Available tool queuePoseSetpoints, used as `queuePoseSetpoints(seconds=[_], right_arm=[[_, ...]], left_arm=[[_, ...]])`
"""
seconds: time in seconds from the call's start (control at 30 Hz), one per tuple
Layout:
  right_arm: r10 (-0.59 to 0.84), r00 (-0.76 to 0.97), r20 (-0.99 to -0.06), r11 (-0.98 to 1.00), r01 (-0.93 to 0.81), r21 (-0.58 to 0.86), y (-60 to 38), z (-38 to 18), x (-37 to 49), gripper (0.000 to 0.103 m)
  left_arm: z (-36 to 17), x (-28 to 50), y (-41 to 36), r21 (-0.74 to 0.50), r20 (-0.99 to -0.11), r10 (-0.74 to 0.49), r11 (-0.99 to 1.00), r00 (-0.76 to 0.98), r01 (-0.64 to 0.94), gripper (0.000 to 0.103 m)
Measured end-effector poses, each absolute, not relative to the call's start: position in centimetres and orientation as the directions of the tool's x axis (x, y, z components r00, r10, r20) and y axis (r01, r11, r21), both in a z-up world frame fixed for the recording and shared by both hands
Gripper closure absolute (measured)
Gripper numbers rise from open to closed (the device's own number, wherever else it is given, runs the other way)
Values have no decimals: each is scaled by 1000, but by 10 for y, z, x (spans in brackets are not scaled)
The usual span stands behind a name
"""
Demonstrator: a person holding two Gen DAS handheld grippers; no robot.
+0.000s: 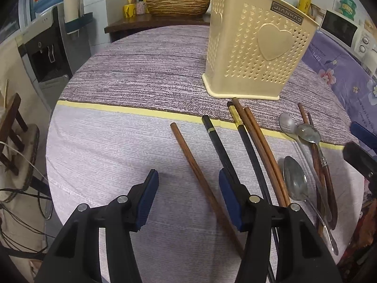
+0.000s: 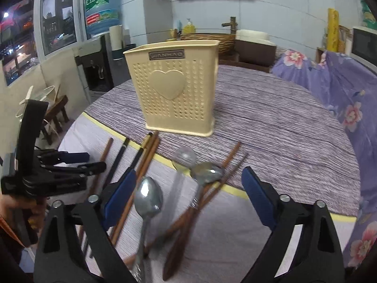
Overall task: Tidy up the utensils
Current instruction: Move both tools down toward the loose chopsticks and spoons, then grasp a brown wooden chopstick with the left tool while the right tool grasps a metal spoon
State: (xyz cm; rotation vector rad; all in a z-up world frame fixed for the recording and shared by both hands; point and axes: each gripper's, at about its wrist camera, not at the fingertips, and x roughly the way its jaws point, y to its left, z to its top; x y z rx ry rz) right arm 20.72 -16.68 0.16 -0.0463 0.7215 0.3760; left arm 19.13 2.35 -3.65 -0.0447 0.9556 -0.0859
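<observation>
A cream perforated utensil holder (image 1: 256, 44) with a heart stands upright on the table; it also shows in the right wrist view (image 2: 175, 92). In front of it lie brown chopsticks (image 1: 195, 172), black chopsticks (image 1: 219, 143) and steel spoons (image 1: 295, 179). My left gripper (image 1: 188, 186) is open low over the cloth, with one brown chopstick between its fingers. My right gripper (image 2: 190, 188) is open above the spoons (image 2: 149, 197) and wooden-handled utensils (image 2: 181, 226). The left gripper (image 2: 77, 162) shows at the left of the right wrist view.
The round table has a purple striped cloth (image 1: 146, 70) with a yellow line (image 1: 117, 108). A water dispenser (image 1: 44, 54) and wooden stool (image 1: 11, 127) stand left. A woven basket (image 1: 178, 4) sits behind. A floral purple cover (image 2: 348, 94) and microwave (image 1: 341, 28) are right.
</observation>
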Motion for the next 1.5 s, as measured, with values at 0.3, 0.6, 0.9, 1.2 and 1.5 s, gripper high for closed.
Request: queuePoseSetpoints(seconds=[0.3, 0.6, 0.9, 1.2, 1.5], right_arm=[[264, 594, -760, 939, -337, 63, -127, -21, 265, 37], [191, 526, -829, 947, -321, 15, -111, -45, 284, 48], [190, 516, -835, 950, -312, 24, -115, -48, 285, 58], [203, 516, -832, 951, -307, 41, -119, -45, 293, 66], [255, 554, -792, 947, -311, 87, -128, -32, 287, 66]], left_arm=[[-36, 203, 24, -72, -824, -85, 996, 560, 45, 69], [-36, 210, 26, -96, -829, -101, 995, 550, 38, 76], [-35, 218, 27, -111, -835, -112, 993, 539, 34, 85], [-35, 233, 18, -88, -841, -100, 995, 531, 48, 92], [-36, 236, 16, -95, -832, -99, 995, 546, 36, 94]])
